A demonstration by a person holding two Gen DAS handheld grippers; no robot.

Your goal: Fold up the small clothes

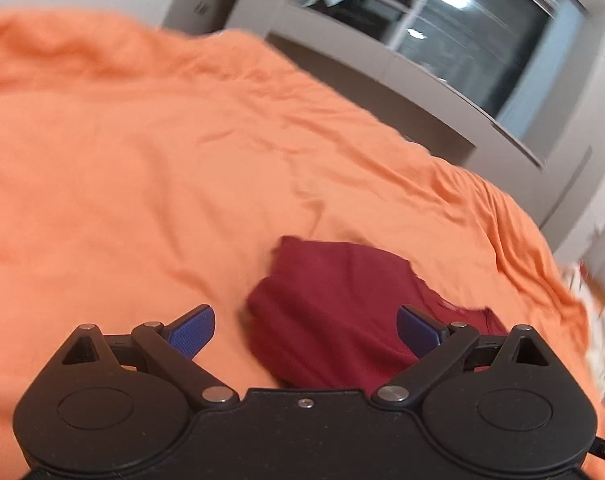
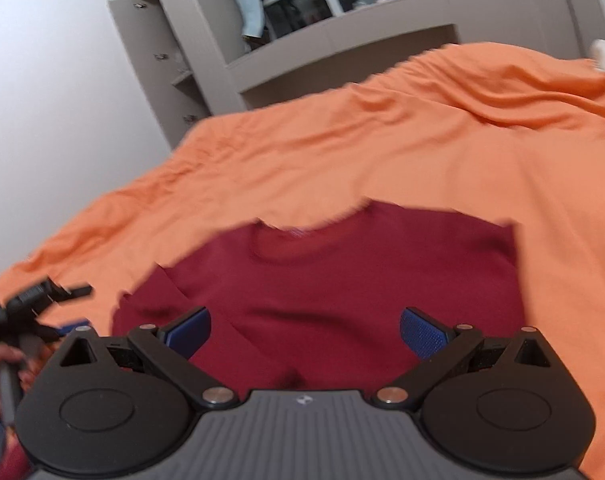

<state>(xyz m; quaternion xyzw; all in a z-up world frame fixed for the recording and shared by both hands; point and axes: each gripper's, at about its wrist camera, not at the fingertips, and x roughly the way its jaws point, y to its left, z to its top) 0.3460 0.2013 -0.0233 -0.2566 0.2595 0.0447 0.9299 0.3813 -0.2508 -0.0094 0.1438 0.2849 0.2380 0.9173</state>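
A: Left wrist view first. Where is the garment?

B: The red shirt [image 1: 342, 312] lies on the orange bed cover [image 1: 142, 160], low and right of centre in the frame. The left tool [image 1: 305, 330] has its blue pads spread wide with nothing between them. The right pad sits over the shirt in the picture, the left pad over bare cover. I can't tell whether either touches.

A: How should it handle?

B: I judge it light, soft and limp. It should drape and crease rather than hold a shape, so a pinch on a doubled edge or corner ought to grip best.

A: And the right wrist view?

B: The red shirt [image 2: 342, 280] fills the lower middle, flat on the bed cover [image 2: 422, 140]. Its round collar sits towards the top of the frame, so the neck points away from the camera. The left side looks folded in already. The long axis is hard to call. The right tool [image 2: 305, 330] is also spread wide, empty, with the shirt's near edge below it. The other tool [image 2: 34, 304] shows at the left edge.
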